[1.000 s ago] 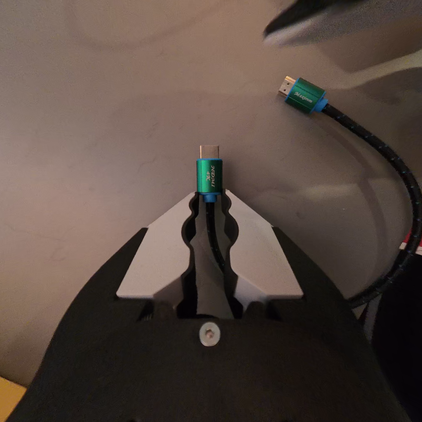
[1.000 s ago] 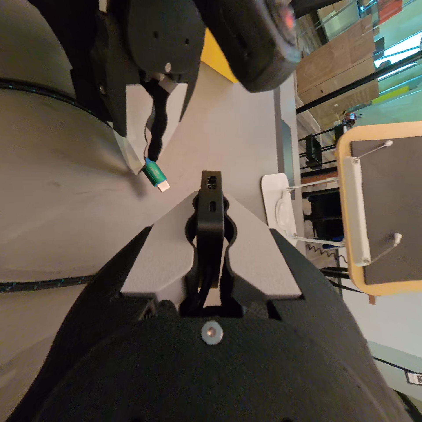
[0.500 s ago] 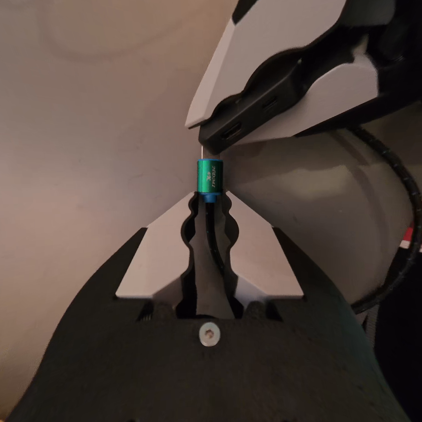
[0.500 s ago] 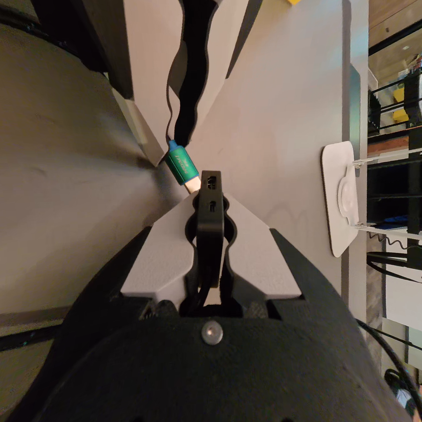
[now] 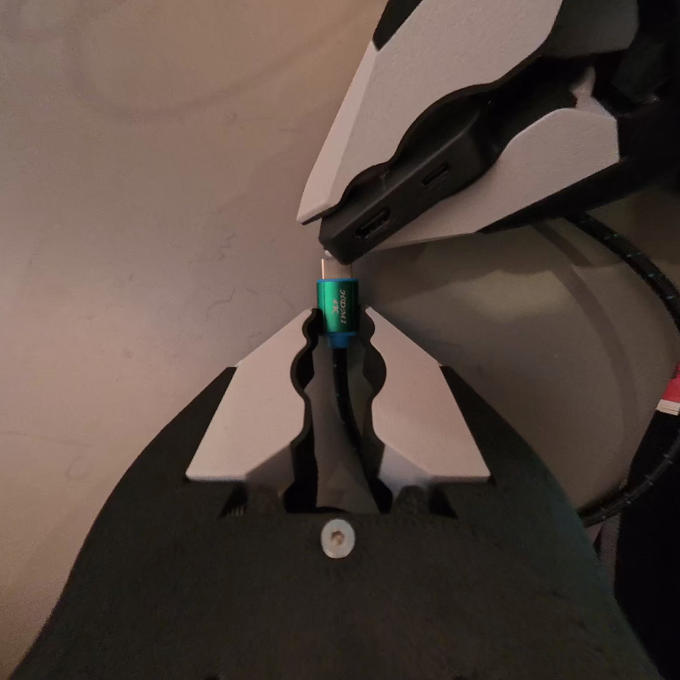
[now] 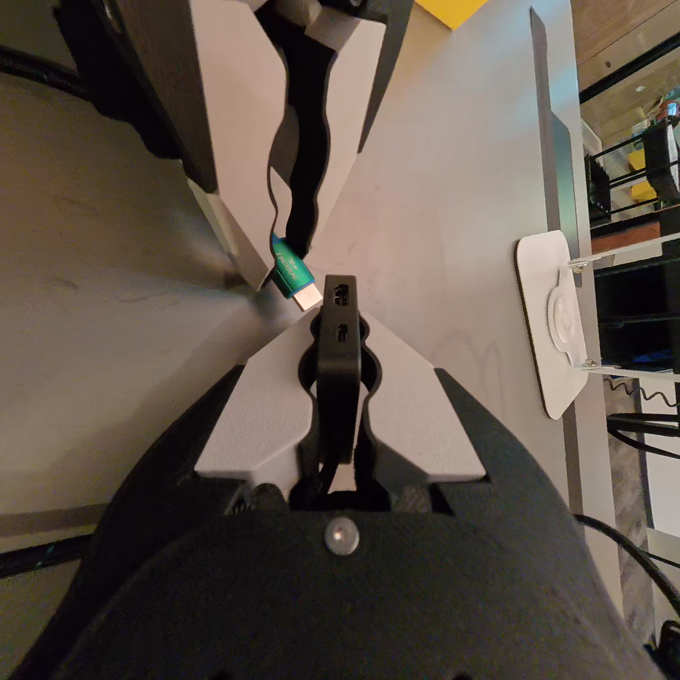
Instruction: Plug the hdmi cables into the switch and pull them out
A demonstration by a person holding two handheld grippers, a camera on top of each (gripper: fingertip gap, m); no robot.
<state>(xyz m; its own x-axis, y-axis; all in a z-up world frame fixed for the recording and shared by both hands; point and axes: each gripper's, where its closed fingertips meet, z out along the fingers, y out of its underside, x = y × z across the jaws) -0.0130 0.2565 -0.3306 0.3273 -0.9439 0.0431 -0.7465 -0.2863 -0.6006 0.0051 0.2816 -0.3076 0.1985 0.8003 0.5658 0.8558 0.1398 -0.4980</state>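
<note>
Grey matte tabletop (image 5: pixel 128 184) lies bare to the left of both tools; its far edge and a white rounded pad (image 6: pixel 544 323) show in the right wrist view. Left gripper (image 5: pixel 337 316) points forward, clamped on the green metal HDMI plug with black braided cable (image 5: pixel 337 311). Right gripper (image 6: pixel 336 320) comes in from upper right in the left wrist view, tilted, clamped on the flat black plastic switch box (image 6: pixel 338 342). The plug's silver tip sits against the switch's corner beside the port (image 6: pixel 340 294), not inserted. Half a second ago the tip was hidden behind the switch; now more silver shows.
</note>
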